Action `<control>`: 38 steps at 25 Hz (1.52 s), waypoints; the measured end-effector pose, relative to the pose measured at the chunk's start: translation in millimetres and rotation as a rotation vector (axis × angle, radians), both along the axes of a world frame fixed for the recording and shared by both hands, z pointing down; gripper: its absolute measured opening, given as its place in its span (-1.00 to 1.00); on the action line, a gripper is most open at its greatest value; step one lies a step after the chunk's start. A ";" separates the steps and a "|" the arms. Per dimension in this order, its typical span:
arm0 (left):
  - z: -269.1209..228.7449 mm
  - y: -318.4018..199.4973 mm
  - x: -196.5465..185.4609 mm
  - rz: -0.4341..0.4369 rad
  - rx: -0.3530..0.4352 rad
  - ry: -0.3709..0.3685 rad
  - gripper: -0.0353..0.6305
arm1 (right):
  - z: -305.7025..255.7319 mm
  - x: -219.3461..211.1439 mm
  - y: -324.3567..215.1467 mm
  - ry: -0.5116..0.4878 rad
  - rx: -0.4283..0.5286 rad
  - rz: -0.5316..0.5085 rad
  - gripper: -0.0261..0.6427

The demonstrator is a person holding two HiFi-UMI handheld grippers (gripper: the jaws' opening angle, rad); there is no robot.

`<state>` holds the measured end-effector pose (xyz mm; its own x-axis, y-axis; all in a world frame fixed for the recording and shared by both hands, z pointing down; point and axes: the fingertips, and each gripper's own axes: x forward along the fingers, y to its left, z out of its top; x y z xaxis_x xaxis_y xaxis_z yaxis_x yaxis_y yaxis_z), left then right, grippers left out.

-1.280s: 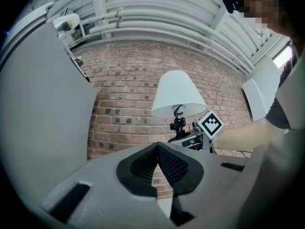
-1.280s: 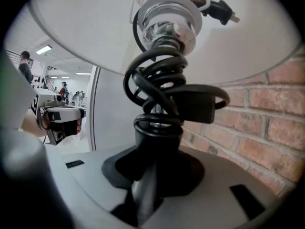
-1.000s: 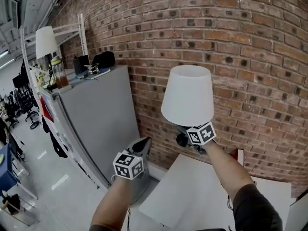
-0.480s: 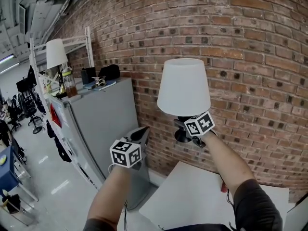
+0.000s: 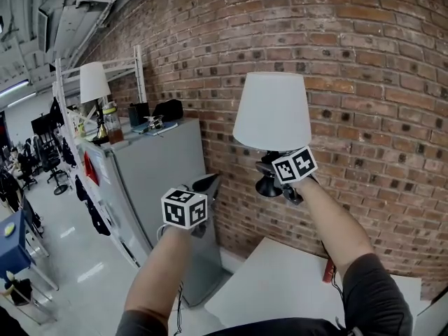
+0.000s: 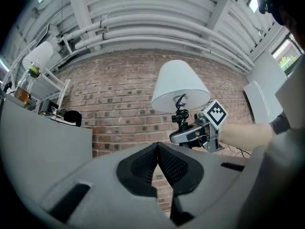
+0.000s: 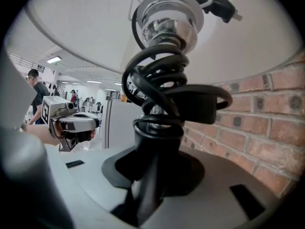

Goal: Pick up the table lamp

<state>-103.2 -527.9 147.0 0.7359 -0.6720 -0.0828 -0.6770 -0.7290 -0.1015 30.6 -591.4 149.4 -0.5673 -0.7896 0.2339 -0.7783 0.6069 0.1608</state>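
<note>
The table lamp has a white shade [image 5: 271, 110], a chrome neck and a black cord [image 7: 162, 87] coiled round its dark stem. It hangs upright in the air in front of the brick wall. My right gripper [image 5: 271, 172] is shut on the stem just under the shade, and the stem fills the jaws in the right gripper view, at my right gripper [image 7: 151, 175]. The round black base [image 5: 267, 187] shows below the grip. My left gripper [image 5: 209, 183] is held up to the lamp's left, apart from it, its pads [image 6: 164, 163] meeting with nothing between them. From there I see the shade [image 6: 180, 86].
A tall grey cabinet [image 5: 164, 166] stands left against the brick wall [image 5: 378, 82], with a second lamp [image 5: 93, 84], a bottle and dark items on top. A white table [image 5: 280, 285] lies below the lamp. Far left is open floor with chairs and people.
Both hands have risen, carrying the lamp higher above the white table. The right gripper's hold on the stem has not altered, and the left gripper stays shut beside it.
</note>
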 end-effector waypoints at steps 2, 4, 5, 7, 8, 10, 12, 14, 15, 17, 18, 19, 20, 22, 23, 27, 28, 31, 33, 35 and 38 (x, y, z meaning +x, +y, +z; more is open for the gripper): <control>-2.7 1.3 -1.1 -0.002 -0.002 0.002 -0.88 | -3.8 0.0 1.9 0.011 0.006 -0.001 -0.60; -4.6 2.4 -2.3 -0.003 -0.007 0.004 -0.88 | -6.8 -0.8 3.5 0.019 0.010 -0.002 -0.60; -5.2 2.7 -2.8 -0.002 -0.009 0.003 -0.88 | -8.1 -1.4 4.0 0.020 0.011 -0.002 -0.60; -6.4 3.4 -3.7 -0.003 -0.011 0.000 -0.88 | -9.9 -2.4 4.8 0.019 0.011 -0.003 -0.60; -7.1 3.8 -4.1 -0.003 -0.011 -0.001 -0.88 | -10.5 -2.8 5.3 0.017 0.010 -0.005 -0.60; -8.0 4.7 -4.6 -0.003 -0.011 -0.002 -0.88 | -11.1 -3.1 6.8 0.013 0.009 -0.009 -0.60; -8.8 5.6 -4.4 -0.003 -0.011 -0.004 -0.88 | -10.8 -2.5 8.0 0.013 0.007 -0.008 -0.60; -9.5 6.5 -3.9 -0.002 -0.009 -0.006 -0.88 | -9.5 -1.9 8.6 0.014 0.004 -0.005 -0.60; -9.5 7.0 -3.8 -0.001 -0.008 -0.005 -0.88 | -8.1 -2.0 8.9 0.014 0.002 -0.005 -0.60; -9.0 7.6 -3.6 0.001 -0.009 -0.002 -0.88 | -4.7 -2.2 9.3 0.013 -0.005 -0.005 -0.60; -8.7 7.7 -3.7 0.002 -0.010 0.000 -0.88 | -3.5 -2.3 9.5 0.013 -0.007 -0.005 -0.60; -8.5 7.7 -3.9 0.002 -0.012 0.001 -0.88 | -3.1 -2.5 9.8 0.012 -0.008 -0.006 -0.60; -8.5 7.7 -4.1 0.003 -0.013 0.002 -0.88 | -3.4 -2.8 10.3 0.011 -0.008 -0.006 -0.59; -8.6 7.6 -4.6 0.004 -0.016 0.002 -0.88 | -4.7 -3.5 11.0 0.010 -0.009 -0.006 -0.59; -8.4 7.5 -4.8 0.004 -0.017 0.002 -0.88 | -5.1 -3.8 11.1 0.011 -0.009 -0.006 -0.59; -6.0 7.5 -4.8 0.004 -0.023 0.006 -0.88 | -4.1 -3.6 12.8 0.010 -0.012 -0.009 -0.59; -6.0 7.8 -4.6 0.004 -0.023 0.007 -0.88 | -4.3 -3.5 13.4 0.009 -0.012 -0.009 -0.59; -6.6 8.8 -3.9 0.003 -0.022 0.005 -0.88 | -4.4 -3.4 14.9 0.008 -0.013 -0.009 -0.59; -7.2 8.6 -3.6 0.002 -0.021 0.002 -0.88 | -3.7 -3.1 15.3 0.011 -0.014 -0.010 -0.59; -7.5 8.0 -3.5 0.001 -0.021 0.002 -0.88 | -2.5 -2.4 15.4 0.015 -0.014 -0.009 -0.59; -7.5 6.7 -3.8 0.001 -0.021 0.004 -0.88 | -2.4 -1.9 14.8 0.019 -0.015 -0.008 -0.59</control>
<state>-107.0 -521.1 139.5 0.7362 -0.6730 -0.0712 -0.6767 -0.7315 -0.0834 28.7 -576.6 147.0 -0.5689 -0.7815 0.2562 -0.7705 0.6154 0.1662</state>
